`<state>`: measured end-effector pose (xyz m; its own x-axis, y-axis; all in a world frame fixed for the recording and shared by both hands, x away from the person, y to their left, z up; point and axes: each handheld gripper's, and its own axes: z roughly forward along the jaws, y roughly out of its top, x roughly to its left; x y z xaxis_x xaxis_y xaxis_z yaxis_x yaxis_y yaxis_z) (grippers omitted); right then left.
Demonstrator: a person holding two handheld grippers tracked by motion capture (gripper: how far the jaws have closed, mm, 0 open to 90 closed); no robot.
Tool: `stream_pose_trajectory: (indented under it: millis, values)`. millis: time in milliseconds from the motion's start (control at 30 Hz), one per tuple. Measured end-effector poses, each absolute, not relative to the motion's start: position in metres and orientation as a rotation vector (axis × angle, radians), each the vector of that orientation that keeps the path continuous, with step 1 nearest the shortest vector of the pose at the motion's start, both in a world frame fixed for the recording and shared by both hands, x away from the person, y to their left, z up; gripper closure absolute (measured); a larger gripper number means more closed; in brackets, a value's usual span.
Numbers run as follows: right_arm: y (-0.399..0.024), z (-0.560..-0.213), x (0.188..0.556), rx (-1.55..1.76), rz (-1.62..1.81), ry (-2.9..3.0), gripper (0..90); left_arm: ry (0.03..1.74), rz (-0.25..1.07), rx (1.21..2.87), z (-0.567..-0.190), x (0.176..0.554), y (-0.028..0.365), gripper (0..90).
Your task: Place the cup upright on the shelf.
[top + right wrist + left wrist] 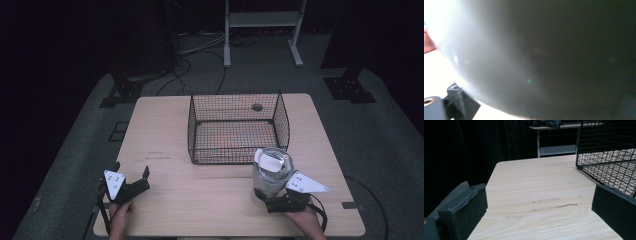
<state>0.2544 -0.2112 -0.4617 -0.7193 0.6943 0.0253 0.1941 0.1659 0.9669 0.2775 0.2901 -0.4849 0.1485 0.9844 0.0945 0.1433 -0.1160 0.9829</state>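
Observation:
A white round container (270,176) with a clear lid stands on the wooden table (200,197) at the front right, just before the black wire basket (192,131). My right gripper (266,194) is shut on the container's lower body, held by a hand at the table's front edge. In the right gripper view the container's grey wall (544,55) is a close blur above one finger (461,103). My left gripper (133,171) rests at the front left, open with nothing between its jaws. In the left gripper view the basket (604,157) stands ahead to the right.
The basket sits at the table's middle back, with a round cable hole (257,107) behind it. Beyond the table stand a white frame (262,20), floor cables (185,70) and two black stand bases (350,88) (122,93). Scuff marks (554,207) cross the wood.

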Motion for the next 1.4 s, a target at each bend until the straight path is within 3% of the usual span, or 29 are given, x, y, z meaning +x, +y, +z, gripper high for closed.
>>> stream_pose_trajectory:
  millis: [967, 1400]
  values:
    - [-0.219, -0.460, 0.253, 0.802, 1.639, 2.040, 8.6, 1.156, 1.101, 1.461, -0.485, 0.277, 0.291, 0.0]
    - [-0.216, -0.426, 0.258, 0.734, 1.730, 2.011, 8.6, 1.156, 1.100, 1.460, -0.485, 0.277, 0.291, 0.0]
